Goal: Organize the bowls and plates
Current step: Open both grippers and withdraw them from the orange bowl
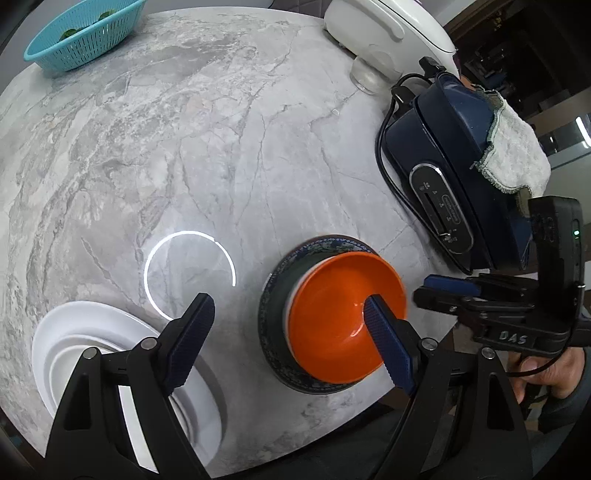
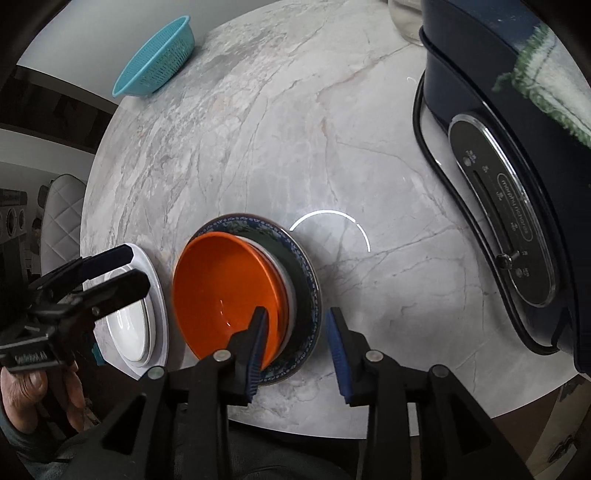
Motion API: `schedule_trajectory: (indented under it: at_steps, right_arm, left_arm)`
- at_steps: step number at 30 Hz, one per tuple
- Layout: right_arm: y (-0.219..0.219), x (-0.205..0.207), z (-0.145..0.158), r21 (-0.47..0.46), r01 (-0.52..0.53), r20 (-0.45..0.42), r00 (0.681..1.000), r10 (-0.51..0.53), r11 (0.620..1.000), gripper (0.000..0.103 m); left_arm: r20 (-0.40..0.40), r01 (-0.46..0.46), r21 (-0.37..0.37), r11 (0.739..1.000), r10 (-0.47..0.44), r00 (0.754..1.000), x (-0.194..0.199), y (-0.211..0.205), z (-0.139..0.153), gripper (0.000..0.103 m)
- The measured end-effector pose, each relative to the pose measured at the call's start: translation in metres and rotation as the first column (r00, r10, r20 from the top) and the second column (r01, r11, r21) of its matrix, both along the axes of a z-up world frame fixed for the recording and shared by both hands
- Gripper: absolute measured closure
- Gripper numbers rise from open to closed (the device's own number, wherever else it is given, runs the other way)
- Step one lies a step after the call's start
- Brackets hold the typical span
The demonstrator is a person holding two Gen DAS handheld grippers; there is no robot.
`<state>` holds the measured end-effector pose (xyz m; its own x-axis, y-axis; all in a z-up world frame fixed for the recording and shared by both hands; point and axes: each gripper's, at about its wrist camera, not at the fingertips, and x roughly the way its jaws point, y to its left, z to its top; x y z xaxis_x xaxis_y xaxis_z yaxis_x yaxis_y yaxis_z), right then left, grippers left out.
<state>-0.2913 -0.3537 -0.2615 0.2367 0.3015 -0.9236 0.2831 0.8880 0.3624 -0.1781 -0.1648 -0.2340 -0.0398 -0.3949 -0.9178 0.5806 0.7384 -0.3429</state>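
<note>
Orange bowl sits off-centre on the patterned plate, beside white plates. Both tongs, left and right, gape empty; a nudge could tip it.

Your desk is pale grey marble with darker grey veining and a white ring-shaped reflection. The orange bowl is glossy, uniform orange inside; beneath it you see a white bowl rim, then a dark plate bordered in a blue-and-white floral pattern. The stacked plates at the desk's edge are plain white. The colander basket is turquoise with slotted walls. The appliance is navy blue with a black, chrome-edged control panel; its cloth is off-white, trimmed green. Each gripper is black, with ribbed blue pads on its 2 fingers.
</note>
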Motion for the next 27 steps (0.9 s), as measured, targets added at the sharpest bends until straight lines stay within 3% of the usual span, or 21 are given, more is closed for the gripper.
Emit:
schedule_trajectory:
  at_steps: [6,14,18,22,27]
  right_arm:
    - [-0.012,-0.019,0.002,0.032,0.026,0.104,0.994,-0.029,0.999,0.067]
    - [-0.024,-0.031,-0.025,0.112,0.079,0.104,0.991,-0.09,0.991,0.067]
    - [-0.027,-0.029,-0.037,0.136,0.08,0.089,0.992,-0.092,0.987,0.067]
    - [-0.027,-0.028,-0.046,0.144,0.072,0.073,0.994,-0.083,0.987,0.067]
    - [-0.02,-0.026,-0.056,0.16,0.045,0.06,0.997,-0.056,0.986,0.068]
  left_arm:
    - [0.008,0.091,0.021,0.996,-0.091,0.996,0.016,0.019,-0.028,0.021]
    - [-0.095,0.161,-0.029,0.987,-0.163,0.982,0.025,0.034,-0.049,0.022]
    - [-0.102,0.223,0.012,0.975,-0.221,0.97,0.021,0.029,-0.062,0.023]
    - [-0.132,0.242,0.02,0.97,-0.237,0.962,0.019,0.025,-0.076,0.045]
    - [-0.157,0.264,0.015,0.964,-0.259,0.953,0.015,0.017,-0.087,0.051]
